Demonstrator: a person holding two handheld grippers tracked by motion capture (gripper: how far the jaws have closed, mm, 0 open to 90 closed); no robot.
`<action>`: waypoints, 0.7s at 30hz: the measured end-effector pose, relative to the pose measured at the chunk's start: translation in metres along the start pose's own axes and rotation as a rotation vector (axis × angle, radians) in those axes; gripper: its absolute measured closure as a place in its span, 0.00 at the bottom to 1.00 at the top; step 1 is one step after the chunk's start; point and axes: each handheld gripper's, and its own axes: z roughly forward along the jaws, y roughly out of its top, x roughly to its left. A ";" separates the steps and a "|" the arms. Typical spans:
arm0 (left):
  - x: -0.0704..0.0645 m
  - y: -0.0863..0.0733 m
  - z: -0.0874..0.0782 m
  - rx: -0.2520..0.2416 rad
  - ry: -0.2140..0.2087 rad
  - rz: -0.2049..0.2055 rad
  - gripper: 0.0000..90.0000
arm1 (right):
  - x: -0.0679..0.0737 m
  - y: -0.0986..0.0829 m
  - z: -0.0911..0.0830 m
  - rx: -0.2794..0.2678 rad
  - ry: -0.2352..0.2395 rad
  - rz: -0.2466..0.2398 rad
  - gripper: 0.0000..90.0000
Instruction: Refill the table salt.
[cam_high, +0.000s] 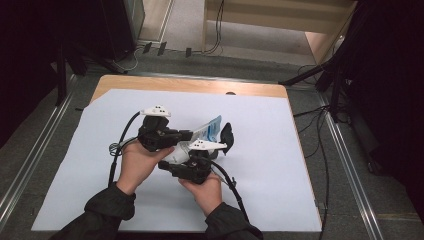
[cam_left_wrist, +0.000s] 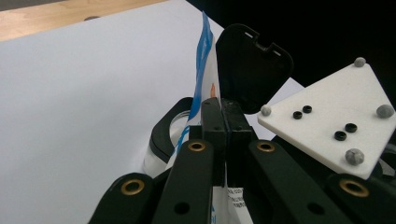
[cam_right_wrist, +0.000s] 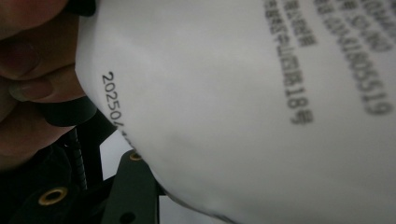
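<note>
My left gripper (cam_high: 192, 134) (cam_left_wrist: 222, 100) is shut on the edge of a white packet with blue print (cam_high: 210, 129) (cam_left_wrist: 205, 60), held upright above the table. Just behind the packet stands a clear jar (cam_left_wrist: 175, 126) with its black flip lid (cam_high: 227, 136) (cam_left_wrist: 252, 65) swung up and open. My right gripper (cam_high: 172, 162) sits close under the left one, pointing at the packet's lower part. In the right gripper view the packet's white side with black printed text (cam_right_wrist: 243, 116) lies right over the jaws and hides them, apart from one black arm at the bottom left.
A white sheet (cam_high: 100, 165) covers most of the wooden table (cam_high: 150, 84). The other hand's fingers (cam_right_wrist: 28, 88) press against the packet at the left of the right gripper view. The right gripper's white three-cornered plate (cam_left_wrist: 336, 116) sits close beside my left jaws.
</note>
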 end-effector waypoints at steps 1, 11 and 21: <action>0.000 0.000 0.000 0.002 -0.001 0.004 1.00 | 0.000 0.000 0.000 -0.001 0.000 0.001 0.66; 0.001 0.000 -0.001 0.002 0.001 0.000 1.00 | 0.001 -0.001 0.000 0.003 -0.004 0.000 0.66; 0.003 0.001 -0.003 -0.002 0.007 -0.006 1.00 | 0.002 -0.004 0.001 0.013 -0.028 -0.028 0.66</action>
